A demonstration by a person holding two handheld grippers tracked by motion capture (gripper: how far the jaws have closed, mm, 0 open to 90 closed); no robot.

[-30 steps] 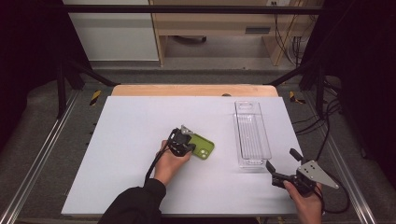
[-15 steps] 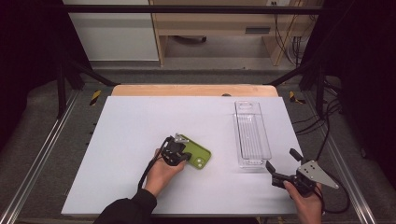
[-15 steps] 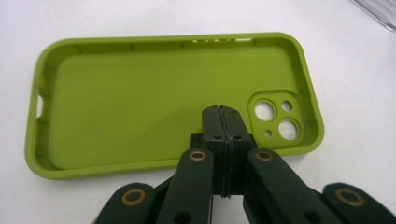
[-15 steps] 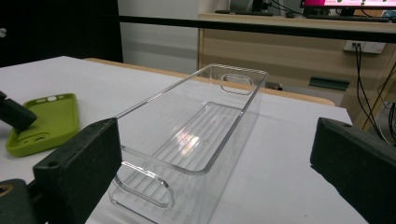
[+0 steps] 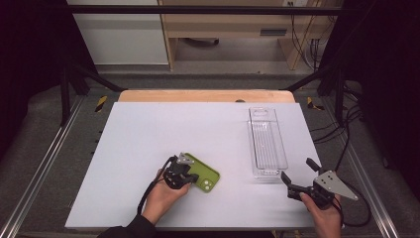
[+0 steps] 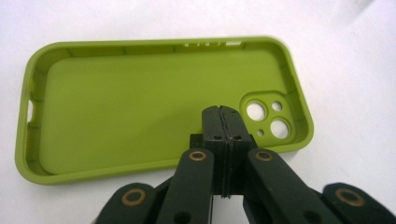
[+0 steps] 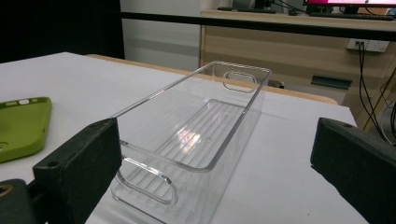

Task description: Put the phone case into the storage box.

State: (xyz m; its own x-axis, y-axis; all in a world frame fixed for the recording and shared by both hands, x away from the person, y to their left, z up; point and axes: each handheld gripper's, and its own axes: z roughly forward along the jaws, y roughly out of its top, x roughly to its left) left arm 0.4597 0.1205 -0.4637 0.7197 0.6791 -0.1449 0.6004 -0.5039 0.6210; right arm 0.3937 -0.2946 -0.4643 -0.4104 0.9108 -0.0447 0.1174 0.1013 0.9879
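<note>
1. Your left gripper sits near the front edge of the table, left of the middle, with its jaws pressed together; in the left gripper view the two black jaws meet over the long rim of the case, beside the camera cutouts, though whether they pinch that rim cannot be told.
2. The green phone case lies open side up on the table, just right of that gripper.
3. Your right gripper rests at the front right corner, jaws spread wide and holding nothing.
4. The clear plastic tray lies lengthwise along the right edge, its near end just ahead of those spread jaws.
</note>
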